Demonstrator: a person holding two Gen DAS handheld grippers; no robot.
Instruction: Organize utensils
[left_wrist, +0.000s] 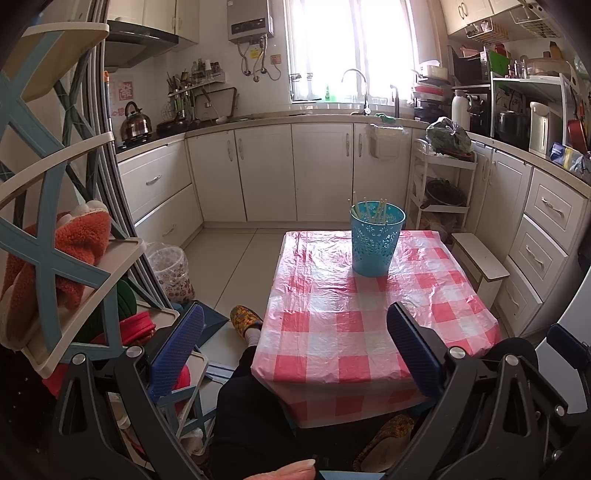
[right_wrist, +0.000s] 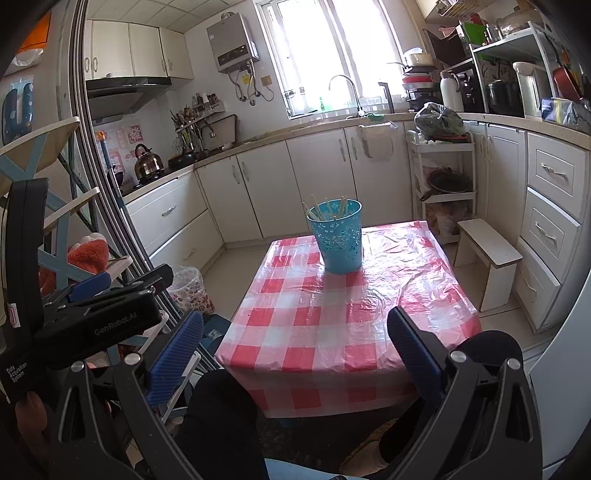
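A blue perforated holder (left_wrist: 375, 240) stands upright at the far end of the red-and-white checked table (left_wrist: 351, 325), with several pale chopsticks (left_wrist: 373, 212) standing in it. It also shows in the right wrist view (right_wrist: 338, 238), as do the chopsticks (right_wrist: 327, 208) and the table (right_wrist: 332, 325). My left gripper (left_wrist: 295, 354) is open and empty, held back over the table's near edge. My right gripper (right_wrist: 295, 354) is open and empty, also near the table's front edge. The left gripper's body (right_wrist: 99, 314) shows at the left of the right wrist view.
A shelf rack (left_wrist: 55, 258) with an orange plush item stands close on the left. A patterned bin (left_wrist: 173, 273) sits on the floor left of the table. A small white stool (right_wrist: 487, 258) stands right of the table. Cabinets line the back and right walls. The person's legs (left_wrist: 251, 413) are under the near edge.
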